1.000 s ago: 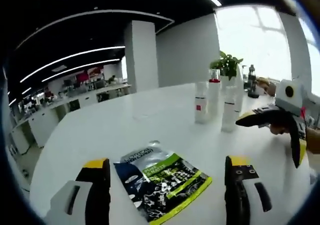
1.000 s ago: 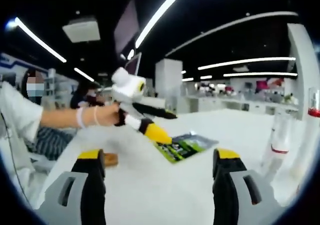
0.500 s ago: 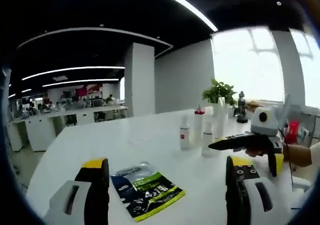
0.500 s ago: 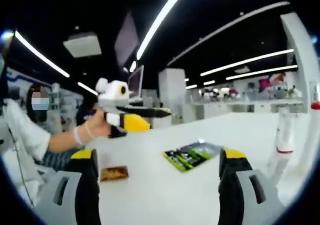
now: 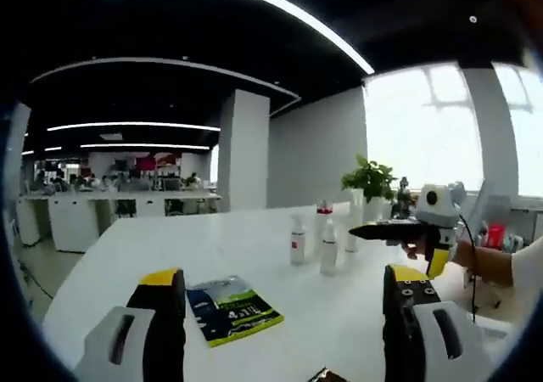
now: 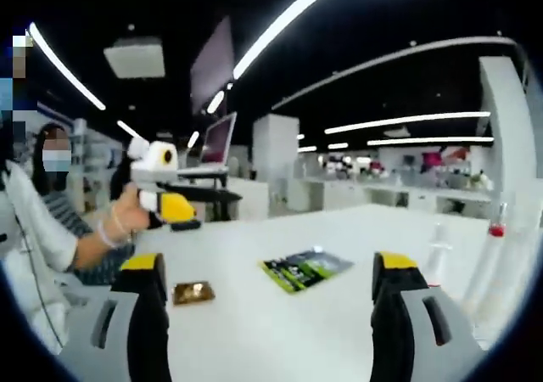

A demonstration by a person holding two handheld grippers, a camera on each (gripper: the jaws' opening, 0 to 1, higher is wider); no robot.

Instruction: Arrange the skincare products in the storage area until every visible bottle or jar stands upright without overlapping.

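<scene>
Bottles [image 5: 327, 244] stand upright well beyond both grippers' spread, empty fingers [image 5: 165, 314].

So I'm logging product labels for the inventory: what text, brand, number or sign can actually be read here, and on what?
None can be read.
Green and dark sachet: printing too blurred.
White bottles: red label patches, no legible words.
Small brown packet: too small to read.

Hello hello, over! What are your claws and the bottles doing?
Both claws open, empty, above the table. Bottles upright, grouped together. Green packet flat nearby, small brown packet too. Nothing in the way.
</scene>
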